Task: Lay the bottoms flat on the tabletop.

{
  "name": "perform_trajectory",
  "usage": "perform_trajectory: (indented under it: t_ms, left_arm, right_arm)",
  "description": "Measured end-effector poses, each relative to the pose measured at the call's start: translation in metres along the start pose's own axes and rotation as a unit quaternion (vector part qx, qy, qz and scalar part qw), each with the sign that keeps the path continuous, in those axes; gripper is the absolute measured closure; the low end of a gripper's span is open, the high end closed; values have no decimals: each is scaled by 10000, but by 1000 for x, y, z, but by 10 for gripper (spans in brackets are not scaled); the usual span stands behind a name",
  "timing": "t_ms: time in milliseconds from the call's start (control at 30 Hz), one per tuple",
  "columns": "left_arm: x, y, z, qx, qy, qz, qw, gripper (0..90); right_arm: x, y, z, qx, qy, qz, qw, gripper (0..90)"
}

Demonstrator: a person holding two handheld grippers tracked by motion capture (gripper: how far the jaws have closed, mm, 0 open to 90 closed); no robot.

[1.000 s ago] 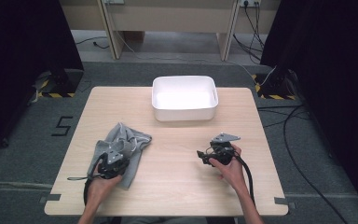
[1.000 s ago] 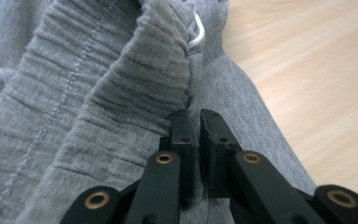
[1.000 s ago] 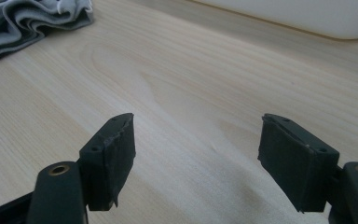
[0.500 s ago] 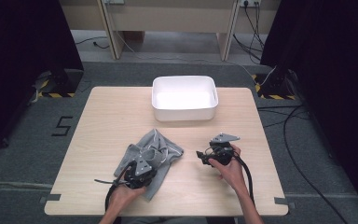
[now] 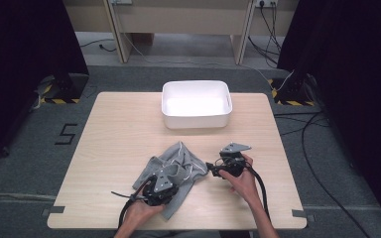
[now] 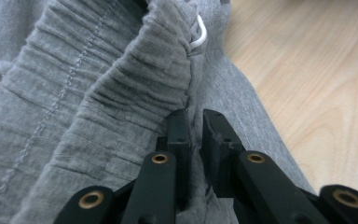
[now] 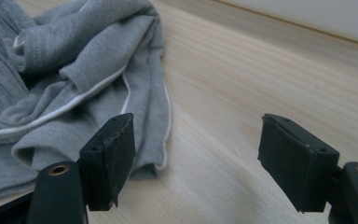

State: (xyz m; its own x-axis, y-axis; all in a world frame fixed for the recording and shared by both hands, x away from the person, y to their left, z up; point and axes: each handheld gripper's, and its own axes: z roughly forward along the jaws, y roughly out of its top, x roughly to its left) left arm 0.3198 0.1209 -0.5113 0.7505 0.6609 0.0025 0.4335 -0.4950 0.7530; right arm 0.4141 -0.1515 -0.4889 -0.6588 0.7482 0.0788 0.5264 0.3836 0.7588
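A crumpled grey garment with white piping lies on the wooden table, front centre. My left gripper rests on its near part. In the left gripper view, my left gripper is shut on a fold of the garment just below the gathered waistband, with a white drawstring farther up. My right gripper lies just right of the cloth, pointing at it. In the right gripper view, my right gripper stands open over bare wood, its left pad beside the garment's hem.
A white rectangular bin stands at the back centre of the table, its rim visible in the right gripper view. Cables trail from both grippers toward the front edge. Bare wood lies left and right of the garment.
My left gripper has dragged the garment to the right across the table, up to the right gripper. The right gripper has stayed where it was, still open.
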Motion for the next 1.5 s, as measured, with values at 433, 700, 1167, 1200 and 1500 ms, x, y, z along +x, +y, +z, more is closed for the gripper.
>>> perform_trajectory:
  t_ms: [433, 700, 1167, 1200, 1500]
  left_arm:
    - [-2, 1, -1, -47, -264, -27, 9996, 667]
    - [13, 5, -18, -348, -243, -245, 9988, 535]
    - [74, -8, -61, -673, 745, -984, 9901, 459]
    - [78, -10, -62, -697, 722, -1071, 9892, 455]
    - [87, -14, -59, -669, 711, -1263, 9872, 461]
  right_arm:
    - [11, -2, 10, 129, 134, -169, 9997, 279]
    - [17, -7, 20, 403, 18, -435, 9982, 322]
    - [12, -14, 15, 421, -227, -311, 9984, 352]
    - [11, -15, 14, 410, -256, -317, 9983, 353]
    - [4, -23, -4, 564, -601, -252, 9963, 353]
